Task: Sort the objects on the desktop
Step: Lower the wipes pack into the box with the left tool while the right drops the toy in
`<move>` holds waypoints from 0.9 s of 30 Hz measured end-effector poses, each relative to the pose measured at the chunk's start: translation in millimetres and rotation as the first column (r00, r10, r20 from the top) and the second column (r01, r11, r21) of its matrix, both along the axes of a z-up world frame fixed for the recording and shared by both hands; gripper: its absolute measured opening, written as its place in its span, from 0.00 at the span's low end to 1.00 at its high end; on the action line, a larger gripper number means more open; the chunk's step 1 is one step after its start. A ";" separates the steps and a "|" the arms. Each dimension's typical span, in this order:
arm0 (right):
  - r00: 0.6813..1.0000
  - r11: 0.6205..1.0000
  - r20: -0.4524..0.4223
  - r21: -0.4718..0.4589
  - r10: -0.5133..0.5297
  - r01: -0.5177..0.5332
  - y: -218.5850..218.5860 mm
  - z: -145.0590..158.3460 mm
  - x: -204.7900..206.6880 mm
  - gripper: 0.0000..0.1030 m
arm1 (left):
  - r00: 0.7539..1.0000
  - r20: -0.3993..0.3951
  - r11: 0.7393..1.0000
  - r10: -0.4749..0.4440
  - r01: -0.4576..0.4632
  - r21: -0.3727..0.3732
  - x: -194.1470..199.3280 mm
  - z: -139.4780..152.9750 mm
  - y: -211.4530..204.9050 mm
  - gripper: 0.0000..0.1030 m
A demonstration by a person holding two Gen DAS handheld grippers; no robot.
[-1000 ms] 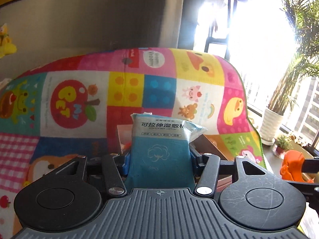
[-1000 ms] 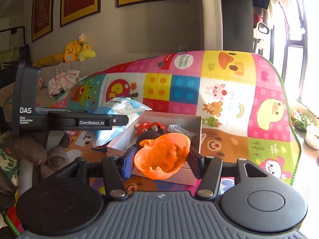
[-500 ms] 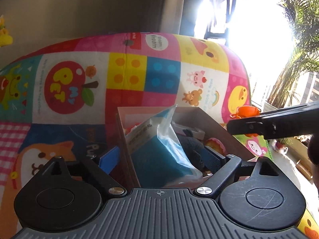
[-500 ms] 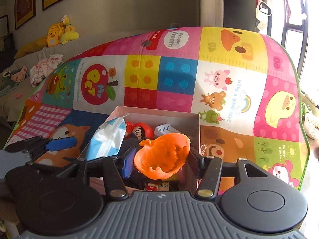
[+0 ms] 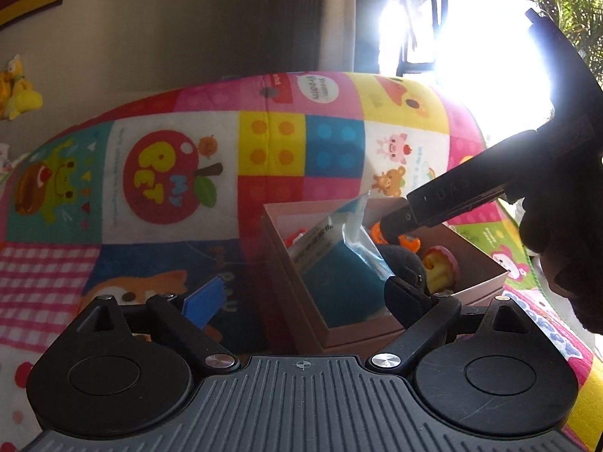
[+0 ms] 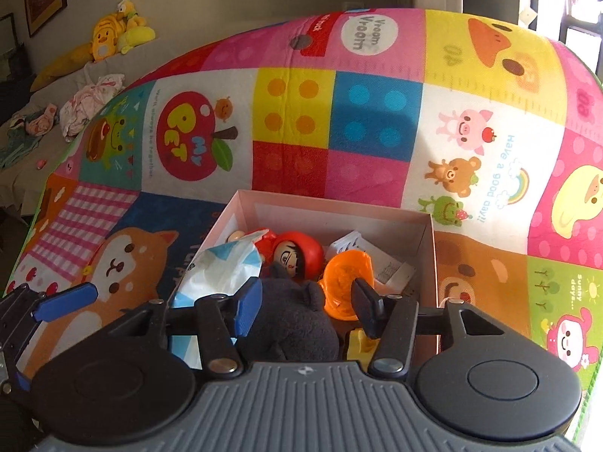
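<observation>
Box (image 6: 432, 248) holds packet (image 6: 218, 275); orange cup (image 6: 345, 278).

A pale pink cardboard box (image 6: 432, 248) sat open on the patchwork mat; a blue-and-white wipes pack (image 6: 220, 273) leaned tilted against its left wall. Right of it lay a grey plush (image 6: 297, 320), a red doll (image 6: 297, 254) farther back; an orange cup (image 6: 345, 280) lay tipped at right.
</observation>
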State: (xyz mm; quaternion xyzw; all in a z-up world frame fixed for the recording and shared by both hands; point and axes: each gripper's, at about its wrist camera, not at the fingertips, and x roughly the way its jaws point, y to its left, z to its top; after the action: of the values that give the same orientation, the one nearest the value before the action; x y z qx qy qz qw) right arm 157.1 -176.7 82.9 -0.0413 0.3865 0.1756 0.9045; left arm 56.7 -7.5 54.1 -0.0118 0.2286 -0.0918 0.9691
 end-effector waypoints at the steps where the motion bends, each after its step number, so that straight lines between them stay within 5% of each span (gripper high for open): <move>1: 0.999 1.000 -0.023 0.001 0.025 -0.025 2.9 -5.4 3.0 0.51 | 1.000 -0.005 1.000 0.004 -0.004 -0.002 1.2 -0.8 1.2 0.93; 14: 0.999 1.000 -0.037 -0.006 -0.009 0.009 -32.4 -25.3 -7.2 0.55 | 1.000 0.002 0.998 0.031 -0.031 0.049 11.0 2.6 -4.2 0.95; 21: 0.999 0.999 -0.002 0.036 -0.032 0.032 -39.3 -9.7 -13.9 0.55 | 0.998 -0.026 0.987 0.054 -0.049 0.152 41.8 -4.3 -11.9 0.95; 27: 0.999 0.996 0.045 0.093 -0.010 0.006 -23.5 23.0 -10.5 0.26 | 0.997 -0.066 0.955 0.032 -0.011 0.295 60.4 -16.6 -19.2 0.96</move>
State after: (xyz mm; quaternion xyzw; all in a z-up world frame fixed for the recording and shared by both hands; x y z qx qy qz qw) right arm 146.6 -200.3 105.9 -0.0018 0.3576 0.1886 0.9146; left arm 117.1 -26.7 37.4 0.1272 0.2734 -0.0457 0.9524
